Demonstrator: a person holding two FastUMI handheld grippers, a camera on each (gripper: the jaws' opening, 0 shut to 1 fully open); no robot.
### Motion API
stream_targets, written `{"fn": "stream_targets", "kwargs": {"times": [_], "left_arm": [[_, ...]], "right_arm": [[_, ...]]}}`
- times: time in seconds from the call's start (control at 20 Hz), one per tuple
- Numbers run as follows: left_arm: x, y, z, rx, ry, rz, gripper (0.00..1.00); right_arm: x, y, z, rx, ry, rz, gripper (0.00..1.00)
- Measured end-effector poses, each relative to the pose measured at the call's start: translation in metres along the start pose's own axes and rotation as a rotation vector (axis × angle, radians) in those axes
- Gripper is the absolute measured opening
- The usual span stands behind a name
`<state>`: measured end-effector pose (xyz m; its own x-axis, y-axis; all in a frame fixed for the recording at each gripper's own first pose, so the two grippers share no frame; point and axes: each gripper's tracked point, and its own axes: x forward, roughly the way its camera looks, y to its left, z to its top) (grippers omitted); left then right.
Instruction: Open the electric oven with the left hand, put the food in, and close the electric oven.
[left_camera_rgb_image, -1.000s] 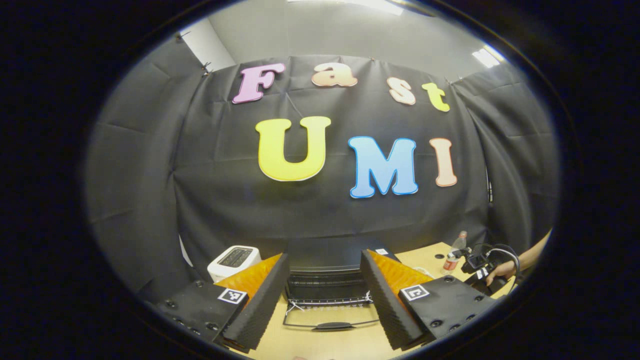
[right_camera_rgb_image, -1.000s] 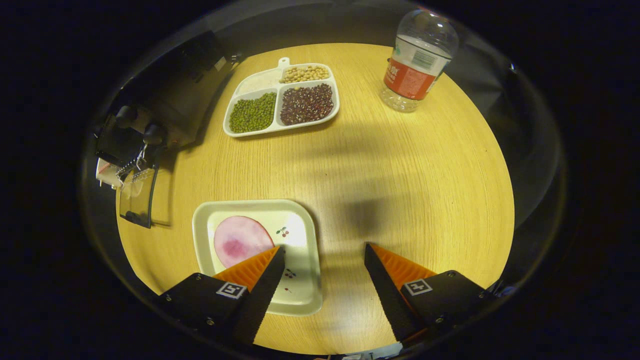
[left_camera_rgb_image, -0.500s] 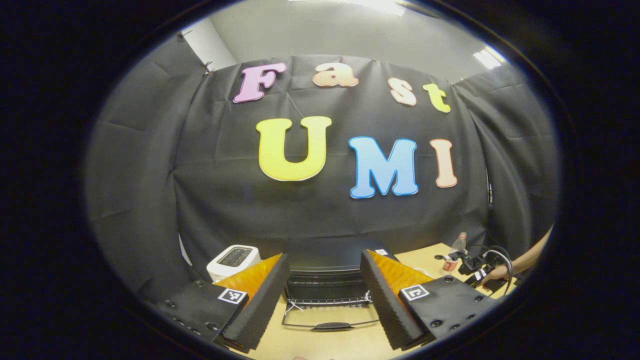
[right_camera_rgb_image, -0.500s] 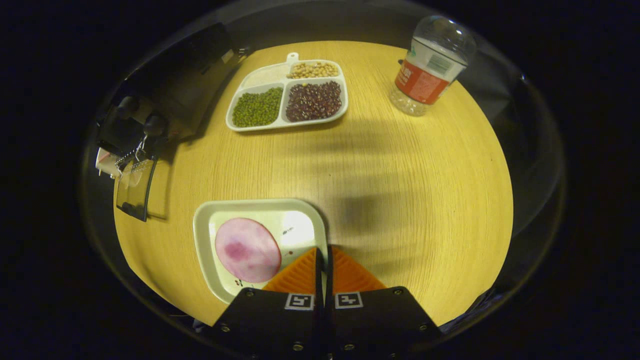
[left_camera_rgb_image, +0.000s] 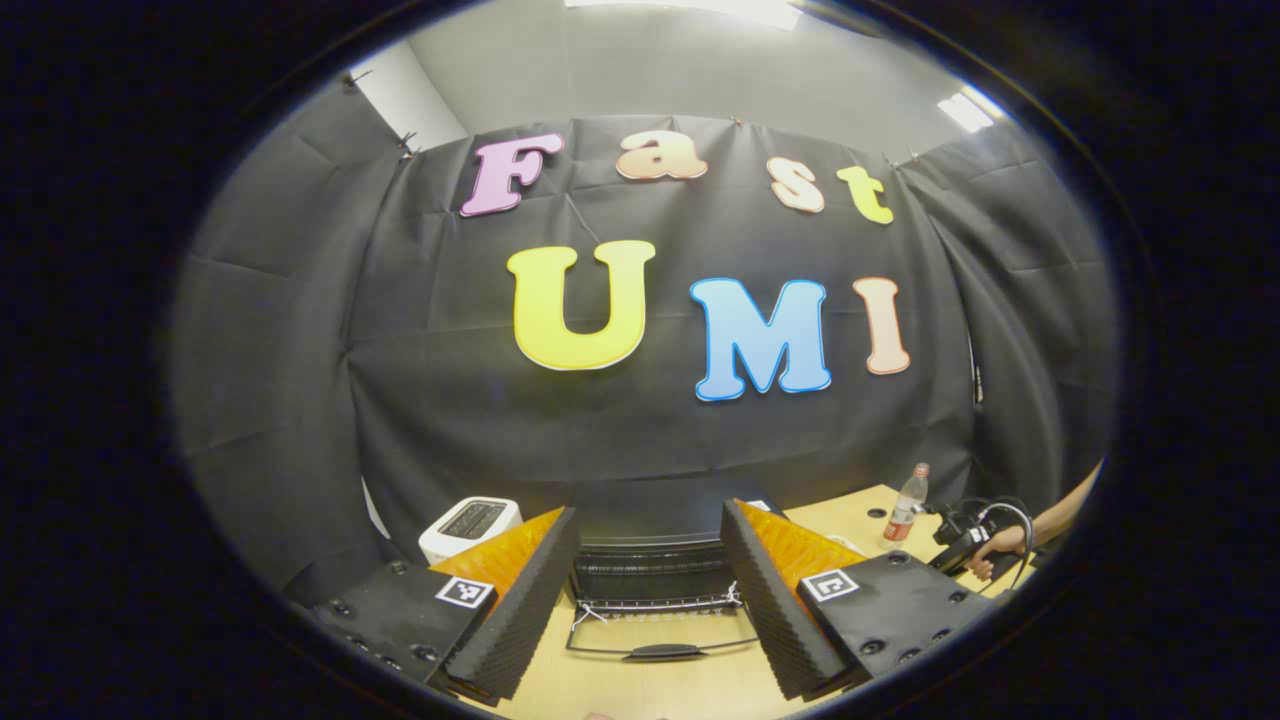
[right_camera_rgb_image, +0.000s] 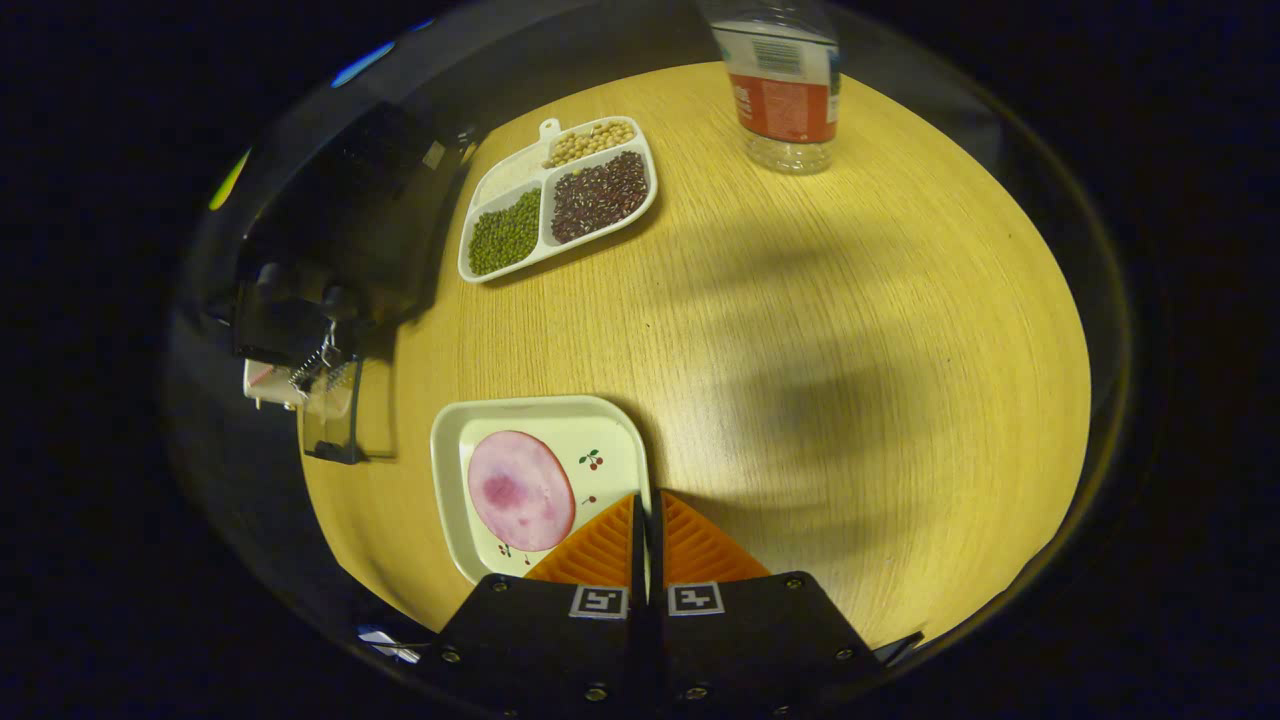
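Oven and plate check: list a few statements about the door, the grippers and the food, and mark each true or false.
1. The oven door lies folded down open. True.
2. The left gripper is shut on the door handle. False: its fingers stand apart, touching nothing.
3. The right gripper pinches the rim of the plate. True.
4. The ham slice sits in the divided tray. False: it lies on the plate; the tray holds beans.
5. The bottle lies on its side. False: it stands upright.

One oven (left_camera_rgb_image: 650, 545), one toaster (left_camera_rgb_image: 468, 522), one bottle (right_camera_rgb_image: 783, 85), two trays (one plate (right_camera_rgb_image: 470, 450), one divided tray (right_camera_rgb_image: 545, 205)), one ham slice (right_camera_rgb_image: 520, 490).
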<state>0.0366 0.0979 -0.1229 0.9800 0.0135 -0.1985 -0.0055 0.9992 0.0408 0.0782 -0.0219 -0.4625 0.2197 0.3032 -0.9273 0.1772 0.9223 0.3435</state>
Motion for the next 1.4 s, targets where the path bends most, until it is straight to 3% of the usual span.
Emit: {"fn": "stream_targets", "kwargs": {"times": [0.25, 0.4, 0.55, 0.6, 0.95, 1.0, 1.05, 1.2, 1.4], "left_arm": [[0.001, -0.003, 0.005, -0.027, 0.005, -0.01, 0.96], [0.005, -0.007, 0.004, -0.035, 0.011, -0.023, 1.0], [0.007, -0.01, 0.011, -0.034, 0.005, -0.04, 0.96], [0.008, -0.011, 0.014, -0.03, 0.0, -0.045, 1.0], [0.02, -0.015, 0.022, -0.036, -0.014, -0.081, 1.0], [0.023, -0.013, 0.024, -0.034, -0.023, -0.083, 0.92], [0.026, -0.009, 0.029, -0.031, -0.036, -0.081, 1.0], [0.027, -0.006, 0.041, -0.049, -0.061, -0.101, 0.96], [0.027, 0.014, 0.056, -0.063, -0.091, -0.104, 1.0]], "right_arm": [[0.006, 0.013, -0.012, 0.183, -0.035, 0.214, 0.0], [0.01, 0.019, -0.016, 0.273, -0.063, 0.304, 0.0], [0.007, 0.024, -0.017, 0.338, -0.105, 0.359, 0.0], [0.008, 0.024, -0.017, 0.347, -0.111, 0.361, 0.01], [-0.009, 0.052, -0.019, 0.43, -0.193, 0.441, 0.01], [-0.013, 0.058, -0.019, 0.437, -0.214, 0.449, 0.0], [-0.016, 0.065, -0.018, 0.446, -0.236, 0.453, 0.0], [-0.033, 0.084, -0.025, 0.487, -0.29, 0.463, 0.0], [-0.067, 0.119, -0.044, 0.497, -0.348, 0.455, 0.0]]}}
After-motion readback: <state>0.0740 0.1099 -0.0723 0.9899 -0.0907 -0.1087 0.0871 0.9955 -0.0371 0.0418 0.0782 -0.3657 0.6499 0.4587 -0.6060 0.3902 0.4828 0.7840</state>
